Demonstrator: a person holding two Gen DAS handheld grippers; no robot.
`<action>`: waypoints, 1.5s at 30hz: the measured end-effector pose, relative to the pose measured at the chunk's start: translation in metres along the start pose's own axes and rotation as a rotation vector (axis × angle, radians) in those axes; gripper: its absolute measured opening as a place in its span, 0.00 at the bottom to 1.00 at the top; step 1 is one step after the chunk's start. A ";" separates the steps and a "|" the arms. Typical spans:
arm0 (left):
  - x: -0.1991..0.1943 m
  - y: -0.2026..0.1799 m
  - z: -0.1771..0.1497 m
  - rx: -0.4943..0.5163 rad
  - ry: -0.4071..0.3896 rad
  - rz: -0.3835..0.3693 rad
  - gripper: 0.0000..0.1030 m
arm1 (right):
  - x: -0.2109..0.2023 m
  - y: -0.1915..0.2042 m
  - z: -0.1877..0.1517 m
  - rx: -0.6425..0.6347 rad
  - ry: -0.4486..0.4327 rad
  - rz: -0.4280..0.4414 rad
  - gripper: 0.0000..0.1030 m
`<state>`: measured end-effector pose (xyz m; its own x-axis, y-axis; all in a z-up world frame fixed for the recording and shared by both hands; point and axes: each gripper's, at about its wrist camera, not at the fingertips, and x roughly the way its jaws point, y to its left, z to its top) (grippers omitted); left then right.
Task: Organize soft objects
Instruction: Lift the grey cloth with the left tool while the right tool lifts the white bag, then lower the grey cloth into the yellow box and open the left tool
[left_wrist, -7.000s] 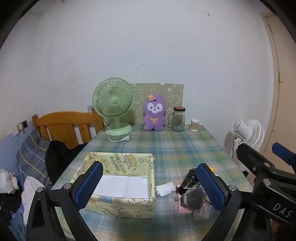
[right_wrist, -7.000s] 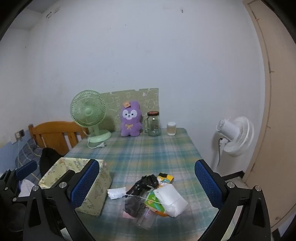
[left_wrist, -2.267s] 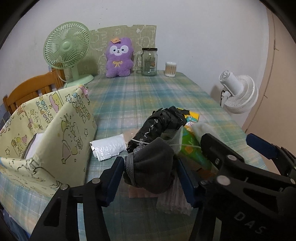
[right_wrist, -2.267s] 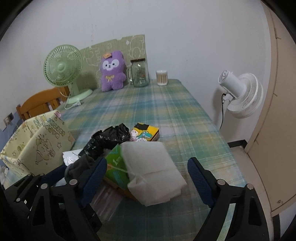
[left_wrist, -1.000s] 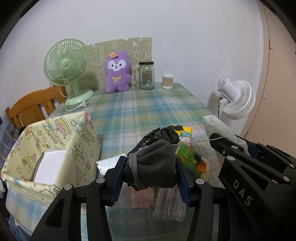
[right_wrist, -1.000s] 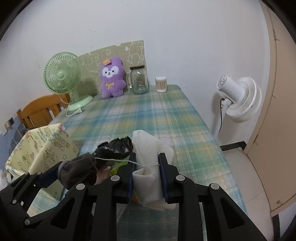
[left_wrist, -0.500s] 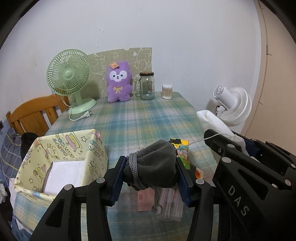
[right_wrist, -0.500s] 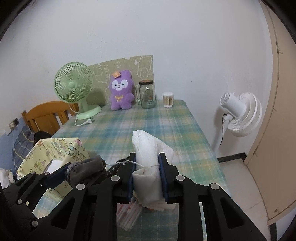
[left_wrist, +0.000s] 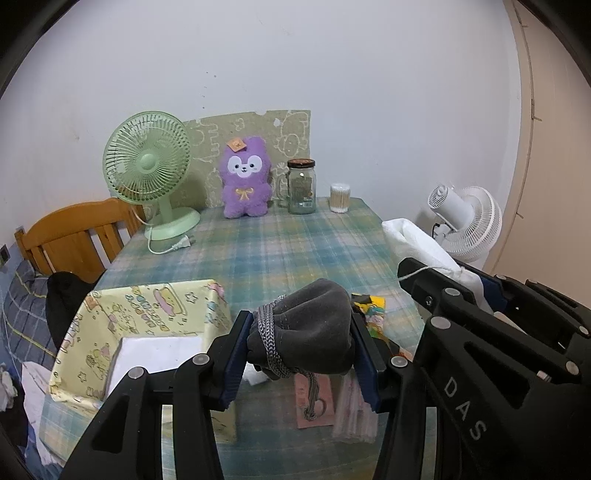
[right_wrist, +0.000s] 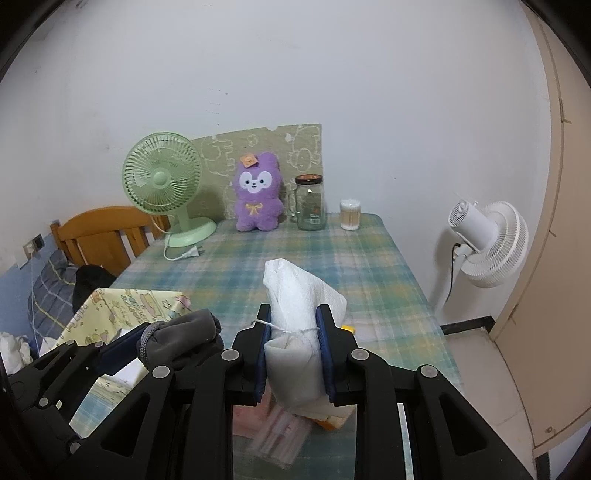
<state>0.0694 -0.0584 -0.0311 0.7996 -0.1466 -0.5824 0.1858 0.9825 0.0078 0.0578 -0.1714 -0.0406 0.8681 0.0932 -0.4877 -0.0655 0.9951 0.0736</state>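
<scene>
The grey drawstring pouch (left_wrist: 301, 328) is pinched across its soft, light bulk by the left gripper (left_wrist: 301, 347), right of the patterned box (left_wrist: 147, 332); the white foam bag (right_wrist: 297, 314), probably squashy, is clamped mid-body by the right gripper (right_wrist: 294, 341).

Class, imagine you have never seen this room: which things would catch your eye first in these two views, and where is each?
Nearest the camera, the left gripper clamps a grey drawstring pouch, and the right gripper clamps a white drawstring bag, both lifted above the plaid tablecloth. At the far wall a purple plush toy sits between a green desk fan and a glass jar. A yellow cartoon-print box stands open at the near left.
</scene>
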 end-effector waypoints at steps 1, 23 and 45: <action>0.000 0.002 0.001 -0.001 -0.001 0.003 0.51 | 0.000 0.003 0.000 -0.004 -0.001 0.001 0.26; -0.008 0.064 0.014 0.007 -0.024 0.023 0.51 | 0.016 0.068 0.022 -0.041 0.009 0.069 0.26; 0.034 0.145 0.002 -0.045 0.097 0.116 0.53 | 0.080 0.143 0.014 -0.112 0.122 0.184 0.26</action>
<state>0.1248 0.0790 -0.0484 0.7548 -0.0223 -0.6556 0.0680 0.9967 0.0443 0.1247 -0.0217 -0.0569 0.7711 0.2700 -0.5766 -0.2771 0.9577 0.0779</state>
